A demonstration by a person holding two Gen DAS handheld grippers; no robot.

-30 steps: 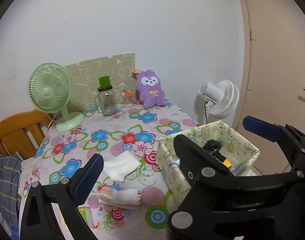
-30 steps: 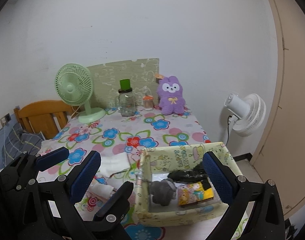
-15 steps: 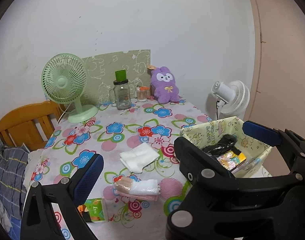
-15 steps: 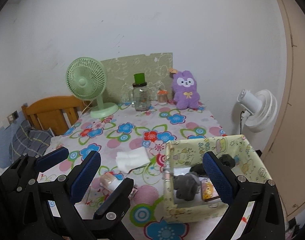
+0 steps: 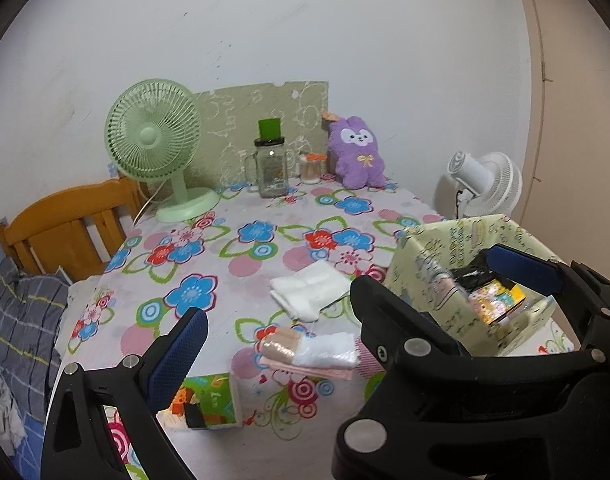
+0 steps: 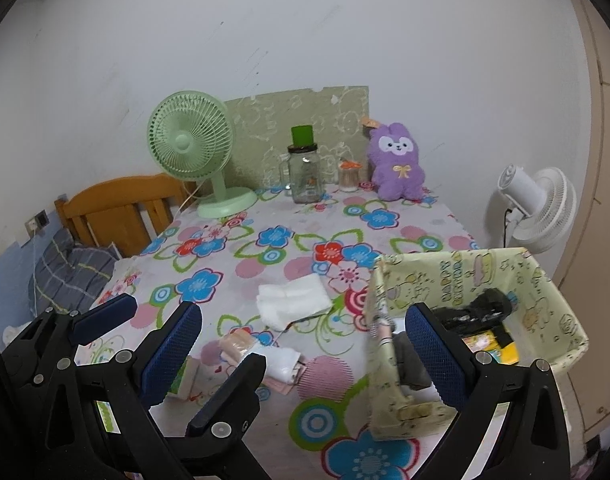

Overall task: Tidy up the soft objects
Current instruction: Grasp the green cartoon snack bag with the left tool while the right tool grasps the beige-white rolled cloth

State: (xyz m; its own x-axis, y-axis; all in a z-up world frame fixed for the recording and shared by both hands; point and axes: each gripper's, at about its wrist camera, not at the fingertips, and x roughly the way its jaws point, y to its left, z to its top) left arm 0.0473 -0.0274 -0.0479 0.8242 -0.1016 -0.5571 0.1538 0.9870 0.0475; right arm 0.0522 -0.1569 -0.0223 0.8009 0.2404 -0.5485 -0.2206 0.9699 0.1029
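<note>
**Two soft bundles left outside the fabric bin**

Both of my jaws are spread wide and hold nothing. My left gripper (image 5: 345, 304) and my right gripper (image 6: 305, 332) hang above the near edge of the desk (image 5: 265, 216), looking across its floral cloth.

I take the fabric bin (image 6: 457, 276) as my landmark. It sits at the desk's near right corner, already holding a dark item and a colourful packet. Just to its left lies the folded white cloth (image 5: 309, 286), its long axis slanting toward the bin. Nearer to me than that, and also left of the bin, lies the rolled bundle (image 5: 305, 348) of beige and white fabric on a pink sheet, its long axis running side to side. Far beyond the bin, against the back wall, sits the purple plush (image 6: 397, 164).

The rolled bundle lies almost straight ahead of my left jaws, so I judge the left arm nearer for the next pick.

Compared with a second ago, both views have pulled back and swung: the bin sits further right, and a green packet (image 5: 205, 400) now shows at the near edge.
</note>
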